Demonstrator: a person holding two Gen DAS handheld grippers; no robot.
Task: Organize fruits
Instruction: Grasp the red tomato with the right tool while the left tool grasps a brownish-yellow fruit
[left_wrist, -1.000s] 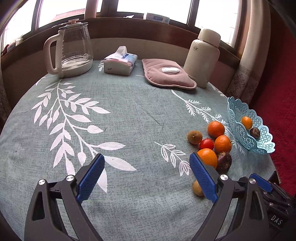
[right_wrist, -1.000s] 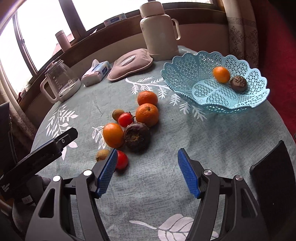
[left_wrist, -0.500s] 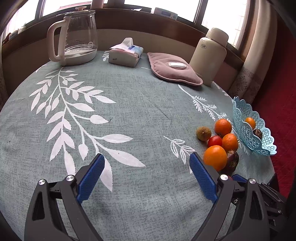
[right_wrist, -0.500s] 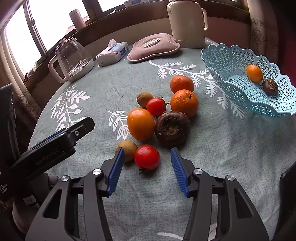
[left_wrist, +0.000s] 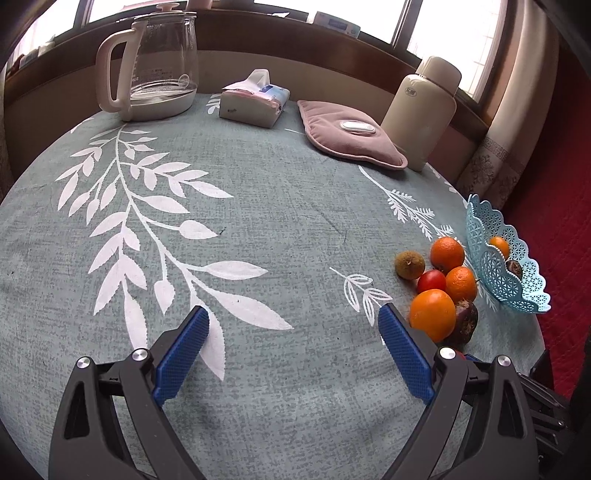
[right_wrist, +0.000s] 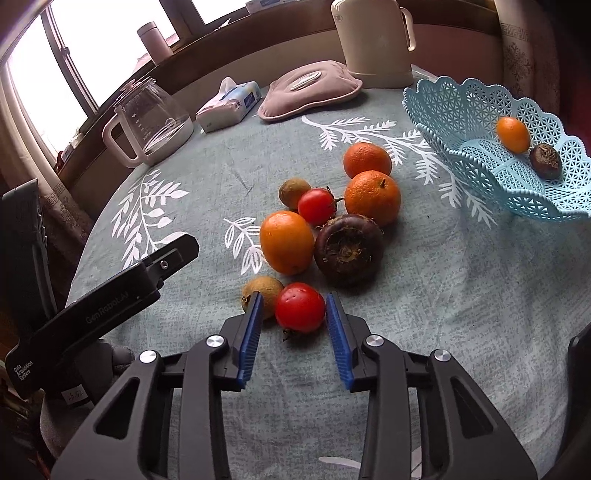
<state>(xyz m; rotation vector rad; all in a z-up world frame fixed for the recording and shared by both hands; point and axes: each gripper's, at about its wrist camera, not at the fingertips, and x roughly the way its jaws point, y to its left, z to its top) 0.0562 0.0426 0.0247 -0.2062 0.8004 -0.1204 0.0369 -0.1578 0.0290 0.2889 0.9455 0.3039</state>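
The right gripper (right_wrist: 294, 312) has come down over the near red tomato (right_wrist: 300, 307), which sits on the table (right_wrist: 461, 295) between its two blue pads. Its jaws have just been closing in; the right pad looks to be at the tomato's skin, while a sliver of gap shows on the left, so I cannot tell if the squeeze is on. Just beside the left pad lies a small brown fruit (right_wrist: 263, 291), touching the tomato. Beyond them is the rest of the heap: an orange (right_wrist: 287, 242), a dark purple fruit (right_wrist: 348, 249), a second tomato (right_wrist: 317, 206) and two tangerines. The blue lattice basket (right_wrist: 443, 110) stands near the table's right edge, holding a small orange fruit (right_wrist: 512, 134) and a dark one. The left gripper (left_wrist: 293, 345) hangs spread wide over bare cloth, with the heap off to its right, nothing between its pads.
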